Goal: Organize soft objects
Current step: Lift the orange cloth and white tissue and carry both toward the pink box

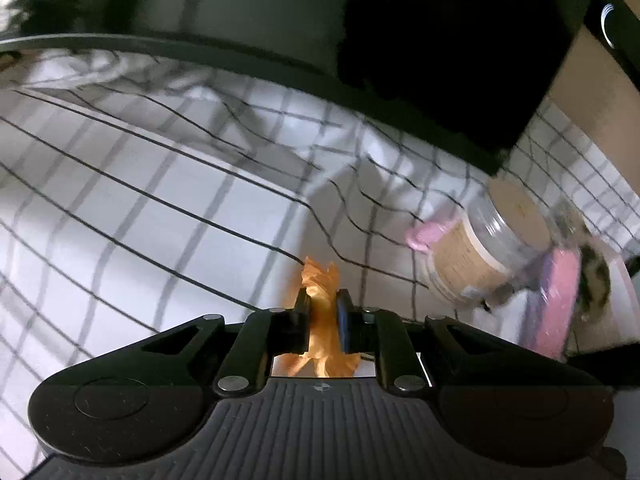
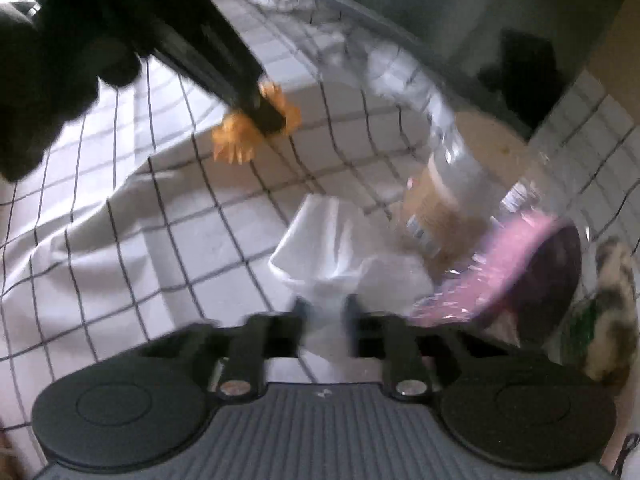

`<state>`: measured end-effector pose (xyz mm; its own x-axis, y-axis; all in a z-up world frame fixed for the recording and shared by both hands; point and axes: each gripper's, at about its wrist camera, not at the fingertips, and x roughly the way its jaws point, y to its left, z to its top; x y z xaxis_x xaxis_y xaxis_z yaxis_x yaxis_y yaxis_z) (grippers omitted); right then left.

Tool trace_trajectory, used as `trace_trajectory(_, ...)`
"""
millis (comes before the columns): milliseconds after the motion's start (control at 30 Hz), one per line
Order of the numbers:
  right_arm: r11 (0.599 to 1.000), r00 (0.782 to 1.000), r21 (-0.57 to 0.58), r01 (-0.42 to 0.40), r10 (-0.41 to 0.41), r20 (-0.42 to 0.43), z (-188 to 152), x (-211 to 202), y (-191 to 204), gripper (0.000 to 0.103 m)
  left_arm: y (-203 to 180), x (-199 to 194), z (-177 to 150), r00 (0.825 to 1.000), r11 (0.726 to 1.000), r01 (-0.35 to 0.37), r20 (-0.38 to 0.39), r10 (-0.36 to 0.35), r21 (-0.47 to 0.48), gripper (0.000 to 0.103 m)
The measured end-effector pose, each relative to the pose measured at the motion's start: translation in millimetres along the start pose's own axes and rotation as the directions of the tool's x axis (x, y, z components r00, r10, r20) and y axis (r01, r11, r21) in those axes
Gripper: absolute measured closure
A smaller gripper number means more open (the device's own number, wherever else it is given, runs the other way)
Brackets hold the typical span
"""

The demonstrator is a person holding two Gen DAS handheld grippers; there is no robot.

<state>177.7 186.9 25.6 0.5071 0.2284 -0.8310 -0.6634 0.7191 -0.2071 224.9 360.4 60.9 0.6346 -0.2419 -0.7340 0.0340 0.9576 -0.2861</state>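
My left gripper (image 1: pixel 322 300) is shut on a small crumpled orange soft piece (image 1: pixel 320 276), lifted above a white checked bed sheet (image 1: pixel 140 208). In the right wrist view the same left gripper (image 2: pixel 276 120) reaches in from the upper left, with the orange piece (image 2: pixel 234 140) bulging on both sides of its fingers. My right gripper (image 2: pixel 325 308) is low over the sheet, its blurred fingers pressed on the near end of a white crumpled cloth (image 2: pixel 332 240). The rest of that cloth lies ahead on the sheet.
A clear plastic jar (image 2: pixel 440 200) with a tan label lies on its side to the right, also seen as the jar (image 1: pixel 480 248). Beside it are a pink fluffy item (image 2: pixel 508 264) and a mottled furry thing (image 2: pixel 616 300). A dark bed frame (image 1: pixel 280 68) borders the far side.
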Motion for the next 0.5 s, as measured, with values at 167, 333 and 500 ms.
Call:
trace_trajectory(167, 0.995, 1.000, 0.091, -0.030, 0.031, -0.003, -20, -24, -11, 0.097, 19, -28, 12, 0.996, 0.998, -0.040, 0.073, 0.043, -0.044, 0.087)
trace_trajectory(333, 0.964, 0.994, 0.244, -0.106, 0.100, 0.038, -33, -45, -29, 0.099, 25, -48, 22, 0.992, 0.997, -0.047, 0.118, 0.054, -0.061, 0.087)
trace_trajectory(500, 0.934, 0.968, 0.304, -0.187, 0.122, 0.221, 0, -90, -46, 0.099, 11, -73, 47, 0.980, 0.999, -0.017, 0.199, 0.026, -0.048, 0.087)
